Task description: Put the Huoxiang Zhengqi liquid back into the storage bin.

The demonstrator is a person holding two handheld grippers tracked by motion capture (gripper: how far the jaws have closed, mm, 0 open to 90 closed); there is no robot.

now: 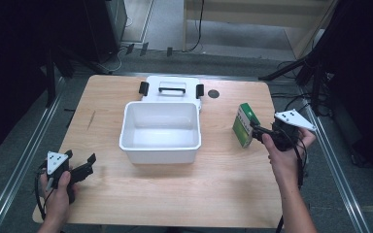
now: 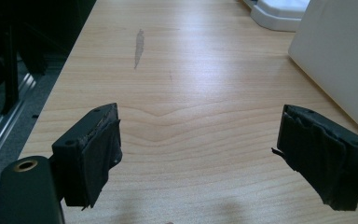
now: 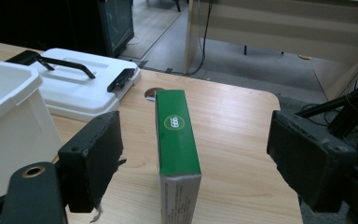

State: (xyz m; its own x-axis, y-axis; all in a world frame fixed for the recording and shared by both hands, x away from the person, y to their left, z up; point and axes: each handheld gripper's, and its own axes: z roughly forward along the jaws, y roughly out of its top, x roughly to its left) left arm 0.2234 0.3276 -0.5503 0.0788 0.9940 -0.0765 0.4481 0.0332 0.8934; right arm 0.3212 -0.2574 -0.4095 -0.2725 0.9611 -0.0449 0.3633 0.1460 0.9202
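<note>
Green box (image 3: pixel 177 140) stands upright on the table (image 1: pixel 223 170), right of the open white bin (image 1: pixel 160 127) | your right hand-held gripper (image 3: pixel 193 163) spread around it, ready to pinch | left hand-held gripper (image 2: pixel 200 154) spread, empty, parked clear

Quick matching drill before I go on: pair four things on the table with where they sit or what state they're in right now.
Things:
1. green box
2. white tub
3. white lid
4. left gripper

States:
A. open, over bare wood near the table's left front
B. lying flat behind the tub, black handle up
C. standing upright between the right gripper's open jaws
D. open-topped and empty, mid-table

Pairs: 1-C, 2-D, 3-B, 4-A
</note>
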